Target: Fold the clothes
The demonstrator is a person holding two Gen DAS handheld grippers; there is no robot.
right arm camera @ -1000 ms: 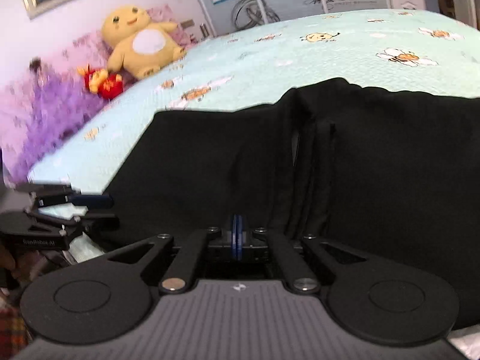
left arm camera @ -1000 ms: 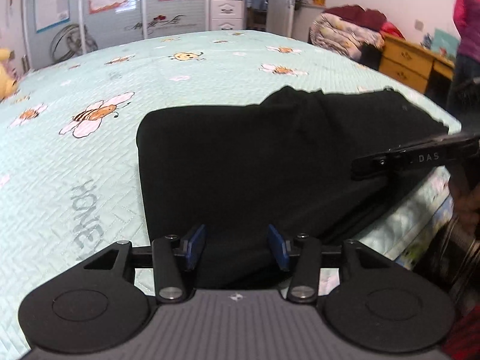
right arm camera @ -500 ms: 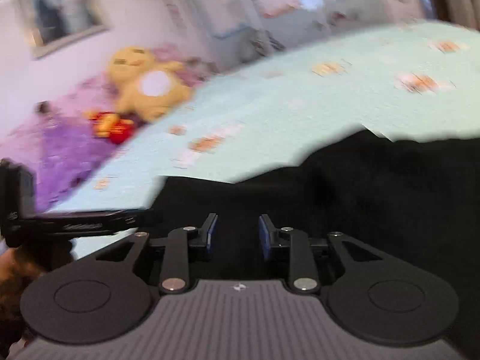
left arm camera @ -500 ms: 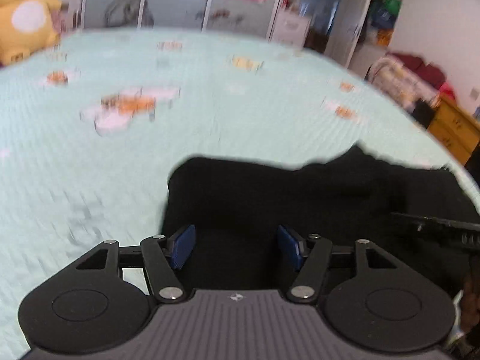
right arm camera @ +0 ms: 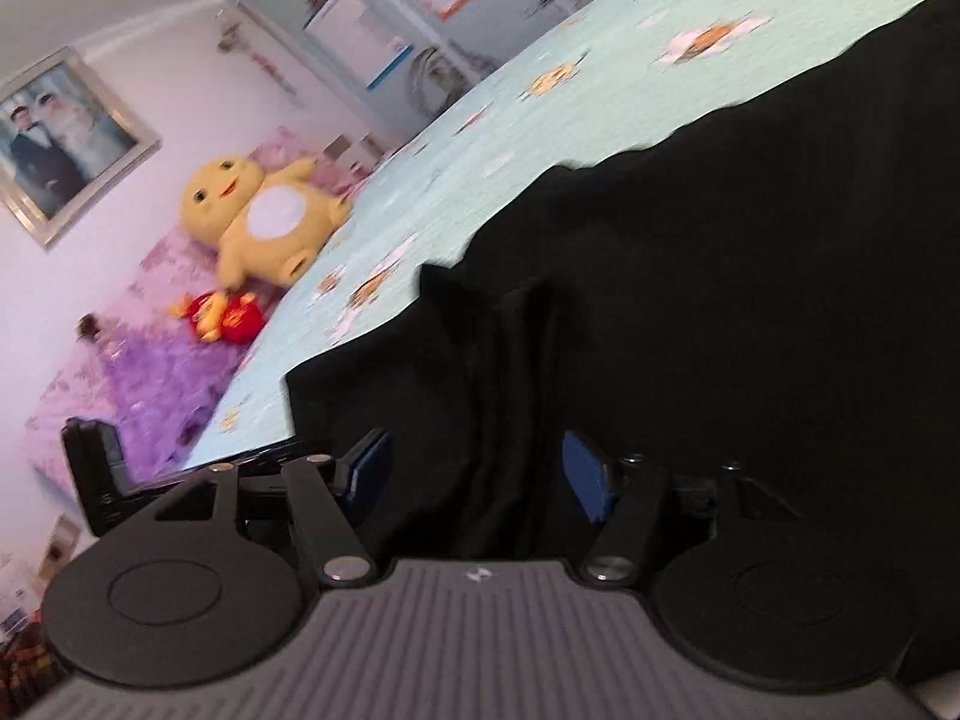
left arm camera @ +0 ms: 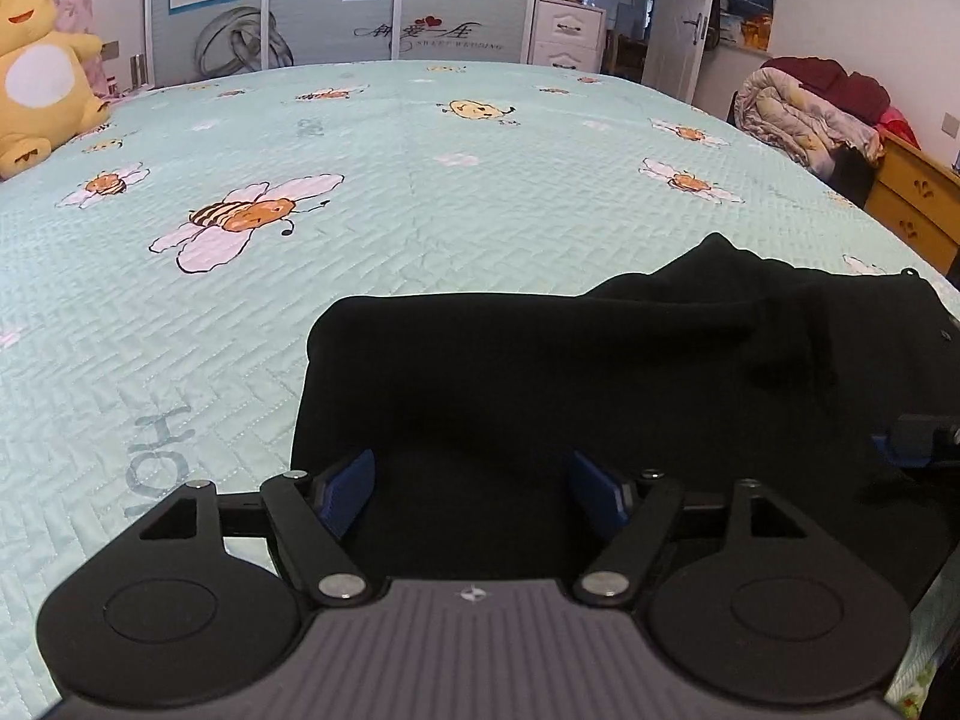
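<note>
Both jaws opening, nothing pinched: L hand-held gripper (left arm camera: 471,489) and R hand-held gripper (right arm camera: 477,471) spread over black garment (left arm camera: 540,372) lying on bee-print bed (left arm camera: 420,192).

Black garment (left arm camera: 540,384) lies folded, creased, at the bed's near edge.

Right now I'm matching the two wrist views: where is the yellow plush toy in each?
Left wrist: yellow plush toy at the far left edge, at the bed's far corner.
Right wrist: left of centre, tilted, against the purple pillows.
Shared landmark: the black garment on the bee-print bedspread.
</note>
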